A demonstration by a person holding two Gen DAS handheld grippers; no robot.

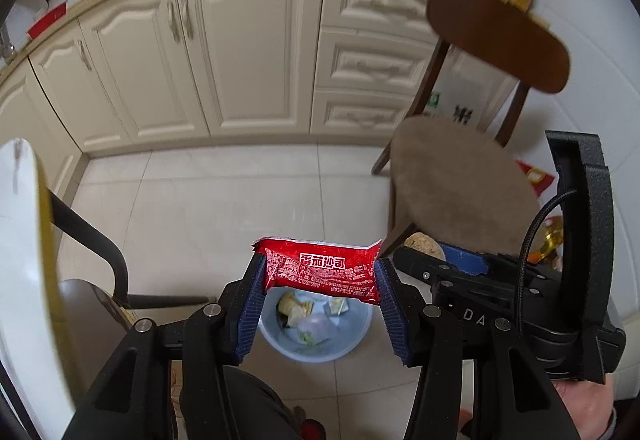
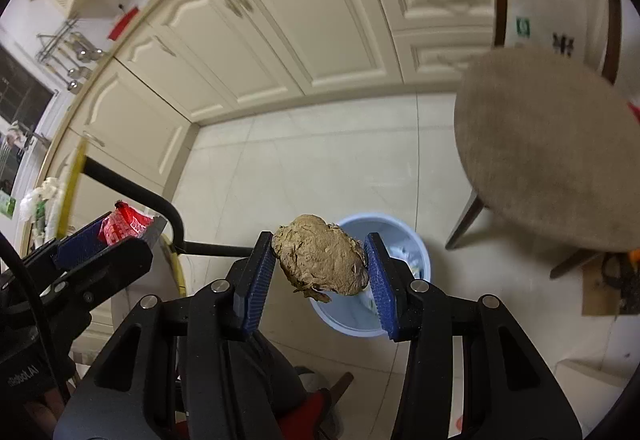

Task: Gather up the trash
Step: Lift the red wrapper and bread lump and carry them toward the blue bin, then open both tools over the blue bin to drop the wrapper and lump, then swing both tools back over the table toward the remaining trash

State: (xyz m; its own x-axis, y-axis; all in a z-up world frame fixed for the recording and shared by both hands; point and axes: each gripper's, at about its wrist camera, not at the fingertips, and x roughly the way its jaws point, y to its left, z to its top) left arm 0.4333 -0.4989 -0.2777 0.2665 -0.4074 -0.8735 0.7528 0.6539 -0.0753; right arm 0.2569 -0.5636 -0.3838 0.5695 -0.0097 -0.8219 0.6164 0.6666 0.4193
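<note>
Two grippers are hanging above the blue bin point(image 1: 316, 332) on the floor: the left gripper point(image 1: 320, 276) is pinching a red sauce packet point(image 1: 322, 268) lengthwise between its jaws, the right gripper point(image 2: 320, 260) a brown crumpled wad point(image 2: 322, 256). Both loads are sitting over the bin's open mouth, a chair point(image 1: 460, 175) close by on the right.

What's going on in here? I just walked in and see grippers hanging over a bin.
A person is clearing trash with a gripper in each hand. The left gripper is clamped on a red sauce packet, and the right gripper is clamped on a brown crumpled lump. Both are held above a pale blue bin on the tiled floor, which already has scraps in it. Nothing has been dropped yet.
</note>
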